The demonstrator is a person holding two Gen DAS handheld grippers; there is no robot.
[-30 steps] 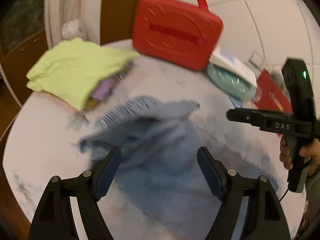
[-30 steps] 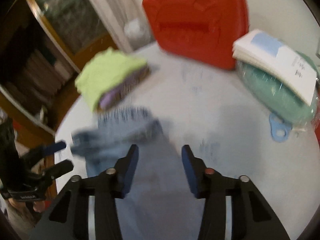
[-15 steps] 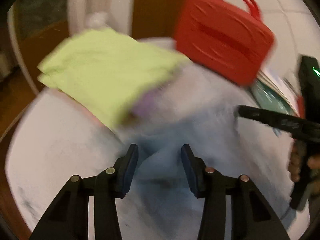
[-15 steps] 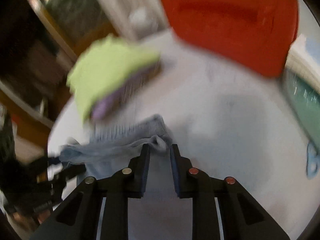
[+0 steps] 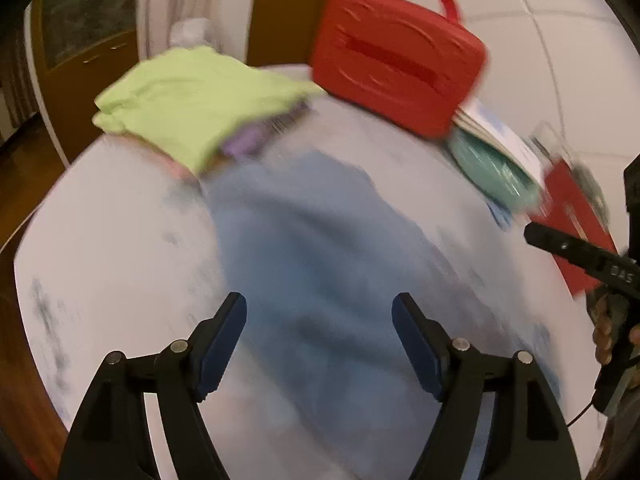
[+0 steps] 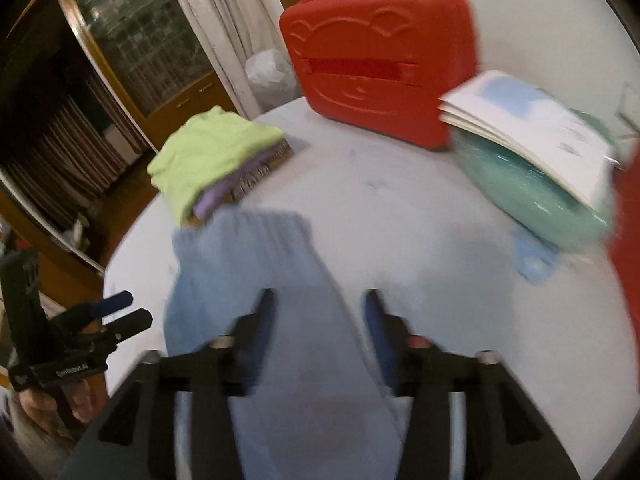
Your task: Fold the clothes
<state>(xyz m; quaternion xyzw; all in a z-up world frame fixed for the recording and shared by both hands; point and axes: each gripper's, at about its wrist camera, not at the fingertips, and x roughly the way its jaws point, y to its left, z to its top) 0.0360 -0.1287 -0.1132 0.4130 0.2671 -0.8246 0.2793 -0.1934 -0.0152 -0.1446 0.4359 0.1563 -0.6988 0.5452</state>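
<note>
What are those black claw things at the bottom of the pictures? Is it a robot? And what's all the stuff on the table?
It isn't a robot. A person holds a black pincher tool in each hand, and a small camera sits on each tool, looking out along its two fingers. So one picture comes from the left gripper and the other from the right gripper.

Both look down at a white table. On it lies a blue garment, the piece being folded. Behind it sits a pile of folded clothes with a lime green one on top, a red case with a handle, and a teal package with papers lying on it.

Nothing is held right now. Both pinchers are opening above the blue garment, and their pads do not squeeze it. The pictures are blurry.
</note>
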